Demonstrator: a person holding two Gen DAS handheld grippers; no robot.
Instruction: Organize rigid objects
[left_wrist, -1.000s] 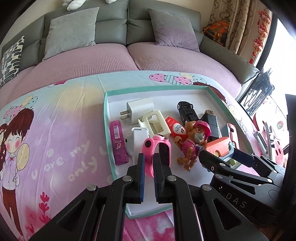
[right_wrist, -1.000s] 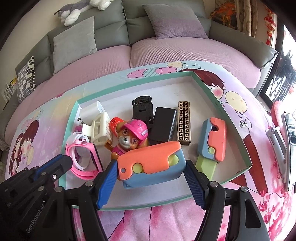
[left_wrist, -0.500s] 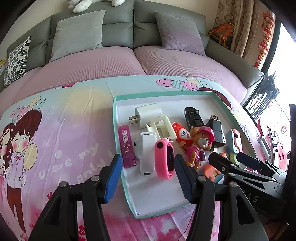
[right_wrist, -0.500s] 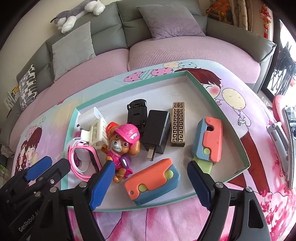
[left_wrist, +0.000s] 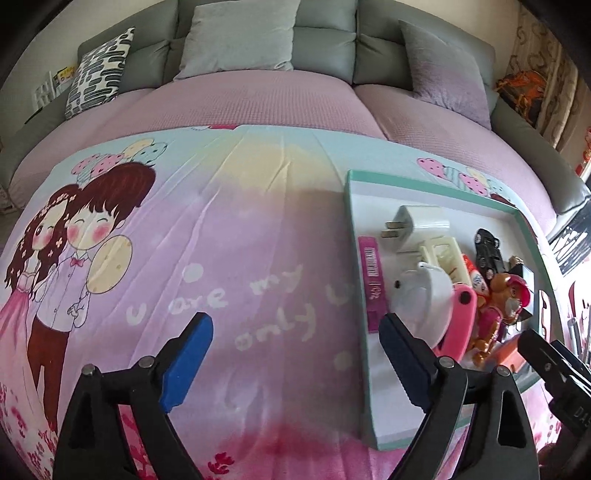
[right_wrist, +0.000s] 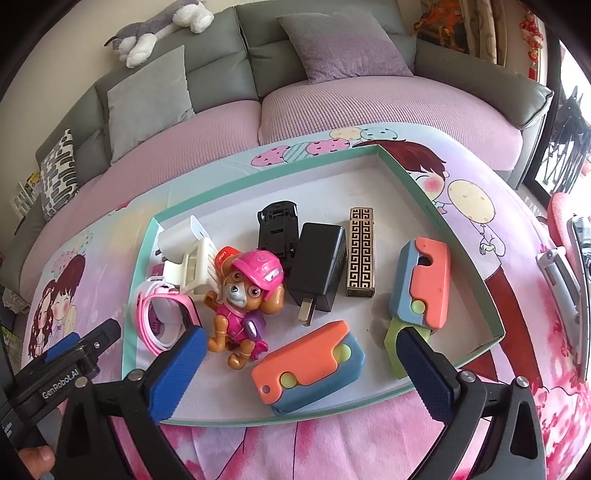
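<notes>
While the left gripper opens its empty jaws over bare cloth, the tray lies to its right, the pink watch just past its right finger. From the right wrist, the right gripper is opening, empty, around the orange-and-blue toy, seemingly untouched; its long axis slants across the gap.

Grey sofa, plush husky

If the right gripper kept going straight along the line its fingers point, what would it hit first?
Most likely the nearer orange-and-blue toy, which lies in the tray midway between the fingers of the right gripper, whose jaws are opening without touching it. Depth is hard to judge through the fisheye, so it might meet the tray floor first.
</notes>
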